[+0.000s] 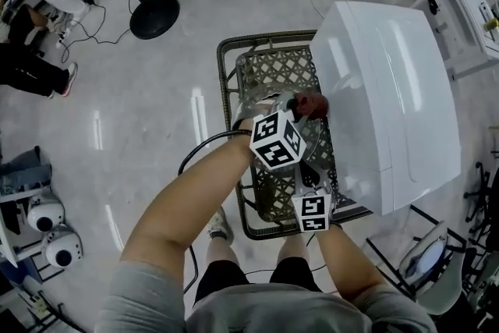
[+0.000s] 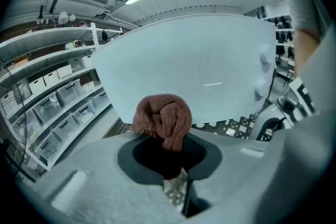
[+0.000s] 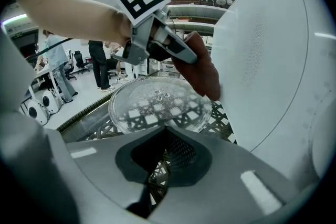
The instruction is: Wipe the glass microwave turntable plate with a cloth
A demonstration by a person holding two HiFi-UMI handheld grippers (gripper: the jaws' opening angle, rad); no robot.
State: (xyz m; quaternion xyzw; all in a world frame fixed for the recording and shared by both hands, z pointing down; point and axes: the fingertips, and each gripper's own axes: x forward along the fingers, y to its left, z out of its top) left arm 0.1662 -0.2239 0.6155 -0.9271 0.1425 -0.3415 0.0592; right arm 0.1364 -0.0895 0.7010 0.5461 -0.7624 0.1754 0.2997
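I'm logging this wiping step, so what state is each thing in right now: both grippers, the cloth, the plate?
left gripper: jaws shut on the cloth.
cloth: bunched up, held at the plate's far rim.
right gripper: jaws shut on the plate's near rim, as far as shows.
glass plate: unbroken, over the lattice table.

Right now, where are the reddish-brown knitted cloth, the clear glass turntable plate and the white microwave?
reddish-brown knitted cloth [image 2: 163, 115]: left gripper view, middle of its bunch.
clear glass turntable plate [image 3: 157, 105]: right gripper view, its centre.
white microwave [image 1: 390, 97]: head view, its top panel.
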